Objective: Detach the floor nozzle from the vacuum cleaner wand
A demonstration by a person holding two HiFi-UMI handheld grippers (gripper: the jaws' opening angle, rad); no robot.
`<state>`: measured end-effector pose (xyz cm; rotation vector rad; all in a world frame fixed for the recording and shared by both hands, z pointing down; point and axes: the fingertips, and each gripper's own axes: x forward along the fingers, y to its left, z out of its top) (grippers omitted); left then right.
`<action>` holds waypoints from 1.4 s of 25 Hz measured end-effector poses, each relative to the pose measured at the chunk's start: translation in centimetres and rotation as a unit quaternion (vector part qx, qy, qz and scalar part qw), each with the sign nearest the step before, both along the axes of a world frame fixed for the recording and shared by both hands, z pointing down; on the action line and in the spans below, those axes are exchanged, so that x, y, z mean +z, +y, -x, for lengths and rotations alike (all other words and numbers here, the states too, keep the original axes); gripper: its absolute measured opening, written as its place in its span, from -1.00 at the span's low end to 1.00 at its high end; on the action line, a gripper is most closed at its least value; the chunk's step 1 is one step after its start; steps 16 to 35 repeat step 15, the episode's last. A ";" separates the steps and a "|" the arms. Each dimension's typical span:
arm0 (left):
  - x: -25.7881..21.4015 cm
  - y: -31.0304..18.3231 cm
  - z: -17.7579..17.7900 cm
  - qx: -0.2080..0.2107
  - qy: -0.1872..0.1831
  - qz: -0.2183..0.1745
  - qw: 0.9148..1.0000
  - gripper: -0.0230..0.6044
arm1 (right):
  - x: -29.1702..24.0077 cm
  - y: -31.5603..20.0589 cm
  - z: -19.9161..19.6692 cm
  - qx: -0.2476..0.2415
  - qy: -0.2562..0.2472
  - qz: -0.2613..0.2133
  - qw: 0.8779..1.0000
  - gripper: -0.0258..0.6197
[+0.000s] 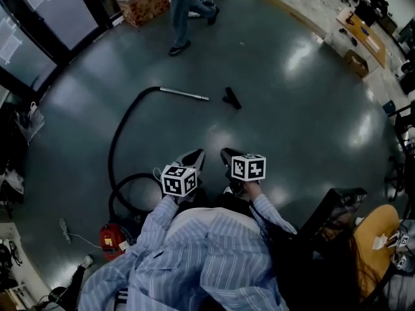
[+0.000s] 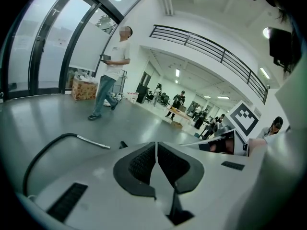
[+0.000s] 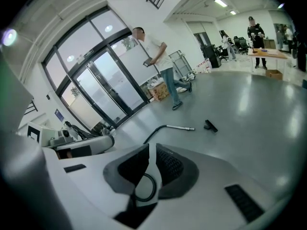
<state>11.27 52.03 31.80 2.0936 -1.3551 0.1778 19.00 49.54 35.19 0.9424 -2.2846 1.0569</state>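
Left gripper view shows the left gripper (image 2: 156, 145) with its ribbed pads pressed together and nothing between them. In the right gripper view the right gripper (image 3: 151, 147) has its jaws nearly together too, with only a thin slit, and it pinches nothing; the dark loop behind the slit seems to be hose on the floor. In the head view both grippers are held close in front of the person's body, well apart from the work. Farther out on the grey floor (image 1: 292, 128) lies the metal wand (image 1: 185, 95) at the end of the black hose (image 1: 120, 131), which curves back to the red vacuum cleaner (image 1: 111, 238). The black floor nozzle (image 1: 231, 98) lies just beyond the tip of the wand, with bare floor between them. So the detaching looks already done. Probably no further grip is needed; the next move is only to keep the hands back, or to reach forward again if the nozzle must be put elsewhere.
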 end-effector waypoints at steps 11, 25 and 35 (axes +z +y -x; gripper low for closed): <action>-0.1 -1.5 2.6 0.007 0.004 -0.008 1.000 -0.86 | -0.5 -0.2 2.2 0.015 -0.001 -0.005 1.000 -0.77; -0.1 -2.4 5.1 -0.004 0.006 -0.014 1.000 -0.86 | 0.3 -1.1 4.9 -0.001 -0.005 -0.002 1.000 -0.77; -0.1 -2.4 5.1 -0.004 0.006 -0.014 1.000 -0.86 | 0.3 -1.1 4.9 -0.001 -0.005 -0.002 1.000 -0.77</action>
